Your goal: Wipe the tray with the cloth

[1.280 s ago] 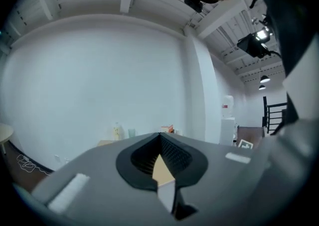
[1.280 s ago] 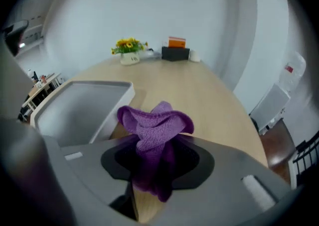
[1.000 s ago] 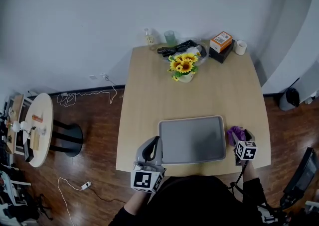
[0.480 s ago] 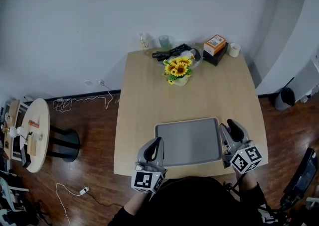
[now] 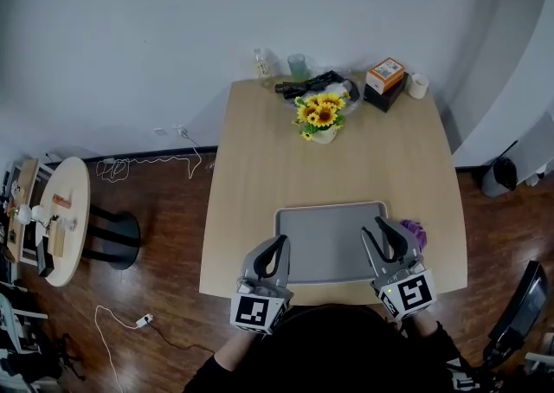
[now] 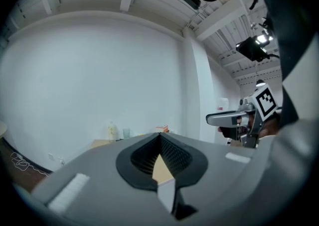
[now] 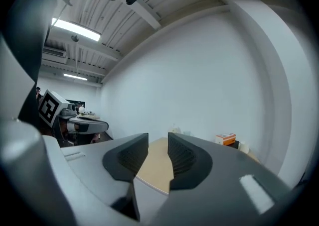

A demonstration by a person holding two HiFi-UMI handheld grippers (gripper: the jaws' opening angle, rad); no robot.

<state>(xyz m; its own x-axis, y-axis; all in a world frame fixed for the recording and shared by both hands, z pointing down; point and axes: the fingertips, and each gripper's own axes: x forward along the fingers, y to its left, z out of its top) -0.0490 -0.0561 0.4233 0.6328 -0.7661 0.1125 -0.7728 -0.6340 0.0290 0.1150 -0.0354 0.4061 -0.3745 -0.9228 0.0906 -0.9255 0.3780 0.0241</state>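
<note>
A grey rectangular tray (image 5: 329, 240) lies on the wooden table near its front edge. A crumpled purple cloth (image 5: 415, 230) rests on the table just right of the tray. My right gripper (image 5: 378, 228) hovers over the tray's right edge, left of the cloth; its jaws are closing with a narrow gap and nothing between them (image 7: 158, 140). At the tray's front left corner, my left gripper (image 5: 279, 242) is shut and empty, its pads meeting (image 6: 159, 136). Each gripper shows in the other's view: the right gripper (image 6: 234, 118) and the left gripper (image 7: 84, 124).
At the table's far end stand a sunflower vase (image 5: 320, 116), a bottle (image 5: 261, 64), a glass (image 5: 297, 65), a black object (image 5: 310, 86), an orange box on a black one (image 5: 385, 71) and a white cup (image 5: 418, 83). A round side table (image 5: 61, 218) stands on the floor at left.
My right gripper has risen off the purple cloth and shifted left over the tray's right edge, its jaws narrowing. The cloth stays on the table. The left gripper has hardly moved.
</note>
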